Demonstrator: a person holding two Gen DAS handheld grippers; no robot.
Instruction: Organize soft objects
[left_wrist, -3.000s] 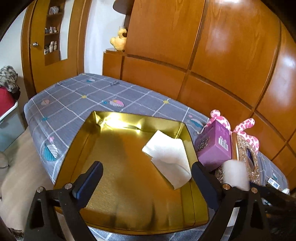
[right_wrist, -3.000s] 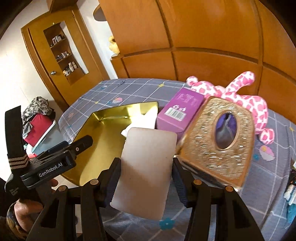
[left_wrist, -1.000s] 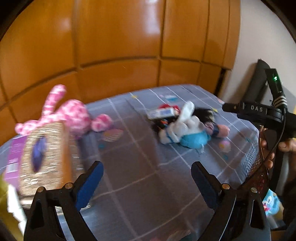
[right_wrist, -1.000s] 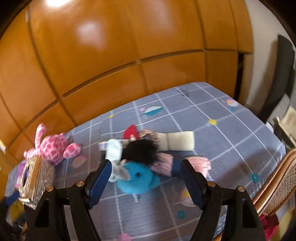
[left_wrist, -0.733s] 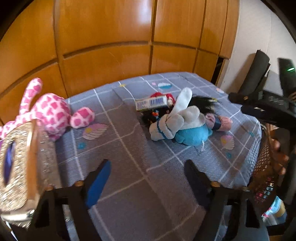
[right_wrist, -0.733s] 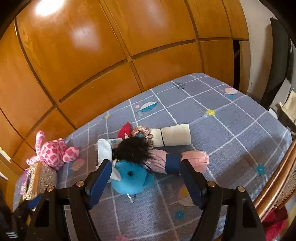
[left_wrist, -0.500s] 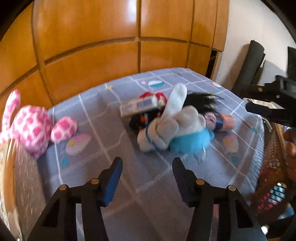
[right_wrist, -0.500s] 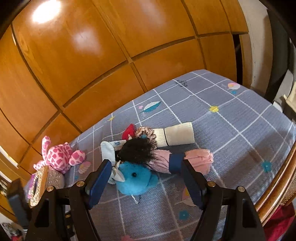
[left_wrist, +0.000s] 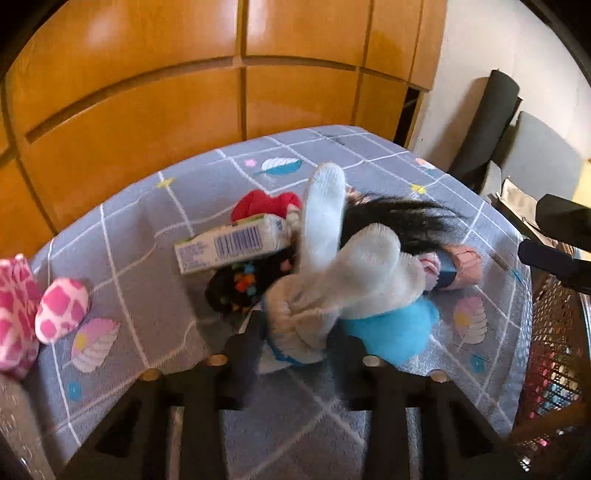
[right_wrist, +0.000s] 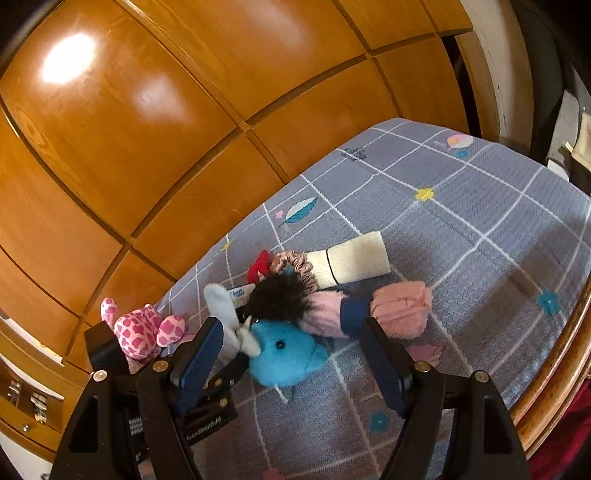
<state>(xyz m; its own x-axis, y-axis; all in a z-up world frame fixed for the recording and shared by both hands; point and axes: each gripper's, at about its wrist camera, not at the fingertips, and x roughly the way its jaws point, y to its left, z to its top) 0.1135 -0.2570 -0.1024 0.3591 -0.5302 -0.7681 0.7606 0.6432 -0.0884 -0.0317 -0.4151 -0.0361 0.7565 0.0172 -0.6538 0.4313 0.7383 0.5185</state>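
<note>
Off to the far left of your left gripper (left_wrist: 297, 354), the pink-and-white spotted plush animal (left_wrist: 59, 306) lay well apart on the grey checked cloth (left_wrist: 147, 206) and played no part in this grasp. Ahead and slightly left of the jaws, the small white cardboard box with a barcode (left_wrist: 229, 247) rested against the pile, close enough to be dragged along.

Straight ahead sat what mattered: the white knitted socks (left_wrist: 314, 306) with a blue-striped cuff. Their long axis ran away from you, cuff end nearest and the toes pointing up and away toward the wooden panelling. Your jaws had just been closing with that cuff between them, and in the left wrist view the fingers stood against both its sides, so I judged you had it gripped across its short width. A pull back along the socks' own length looked the cleanest way to free them.

Just right of the cuff, touching the socks, lay the round blue plush toy (left_wrist: 391, 332), with black hair and a pink cloth beyond it.

Your right gripper (right_wrist: 291, 328) was spread wide and held nothing; the blue plush toy lay directly ahead of its gap. Your left hand was clearly the nearer one to the socks.
</note>
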